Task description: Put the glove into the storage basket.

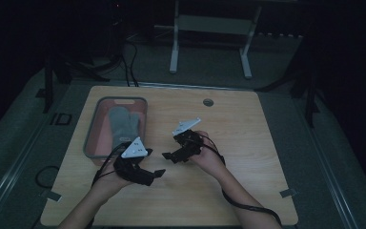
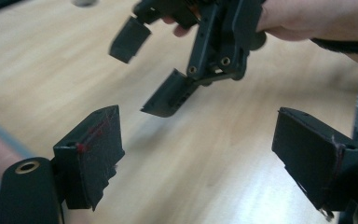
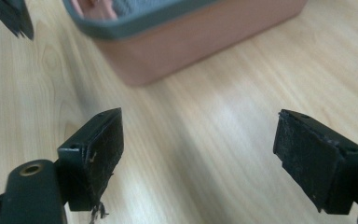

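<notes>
The one legible mark is "ID", in pale letters on the dark floor mat (image 1: pixel 59 119) just left of the bench (image 1: pixel 248 191); tiny dark marks on the grey three-cornered plates (image 1: pixel 134 149) atop the grippers are too small to read.

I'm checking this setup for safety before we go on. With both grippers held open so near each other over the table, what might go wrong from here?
1. The left gripper and right gripper point at each other with little room between; their jaws may knock together.
2. A cable trails across the table from the right hand and may snag.
3. The tray holding the grey mitt sits close by the left hand; a sweep might shove it.
</notes>
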A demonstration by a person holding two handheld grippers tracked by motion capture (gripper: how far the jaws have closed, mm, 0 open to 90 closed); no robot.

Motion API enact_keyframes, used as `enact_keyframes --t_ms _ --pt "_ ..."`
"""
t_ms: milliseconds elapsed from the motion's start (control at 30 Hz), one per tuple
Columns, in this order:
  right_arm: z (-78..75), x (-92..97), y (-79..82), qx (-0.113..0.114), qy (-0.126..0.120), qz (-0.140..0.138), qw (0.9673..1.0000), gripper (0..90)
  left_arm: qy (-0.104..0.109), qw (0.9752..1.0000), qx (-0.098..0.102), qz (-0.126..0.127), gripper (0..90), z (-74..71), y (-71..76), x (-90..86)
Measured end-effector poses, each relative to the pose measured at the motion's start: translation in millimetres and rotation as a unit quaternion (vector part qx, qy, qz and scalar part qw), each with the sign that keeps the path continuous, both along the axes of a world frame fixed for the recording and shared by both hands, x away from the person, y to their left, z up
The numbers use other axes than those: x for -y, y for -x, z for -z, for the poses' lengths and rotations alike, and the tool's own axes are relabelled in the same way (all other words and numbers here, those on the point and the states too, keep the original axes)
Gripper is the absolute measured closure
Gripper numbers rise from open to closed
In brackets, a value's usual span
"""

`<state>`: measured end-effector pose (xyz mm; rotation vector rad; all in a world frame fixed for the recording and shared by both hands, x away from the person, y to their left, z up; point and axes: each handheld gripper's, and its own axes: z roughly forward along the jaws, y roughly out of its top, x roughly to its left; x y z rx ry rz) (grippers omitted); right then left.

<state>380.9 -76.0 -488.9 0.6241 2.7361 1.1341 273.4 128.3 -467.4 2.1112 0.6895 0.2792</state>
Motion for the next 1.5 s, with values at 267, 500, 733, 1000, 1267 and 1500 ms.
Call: enact_keyframes --t_ms 267,500,733,1000,1267,1500 --pt "18.8 19.2 6.5 0.006 0.000 -0.005 1.0000 15.8 0.000 0.9993 -0.023 0.029 16.5 28.0 2.7 18.4" --pt "35.8 31.6 13.3 -0.001 0.015 -0.023 0.9996 14.6 0.002 0.9980 -0.031 0.055 16.5 48.3 0.2 31.2" --pt "51.4 44.0 20.8 0.001 0.014 -0.043 0.9990 14.5 0.007 0.9958 -0.032 0.086 16.5 63.6 2.3 38.9" --pt "62.2 59.4 26.3 0.018 0.017 -0.044 0.9987 14.0 0.020 0.9957 -0.036 0.083 16.5 74.8 4.7 37.7" --pt "69.2 72.1 29.1 0.032 0.006 -0.042 0.9986 14.0 0.024 0.9950 -0.035 0.090 16.5 81.5 5.6 38.8" --pt "72.0 72.7 29.0 0.037 0.004 -0.039 0.9985 14.0 0.036 0.9947 -0.042 0.087 16.5 82.7 4.5 37.2"
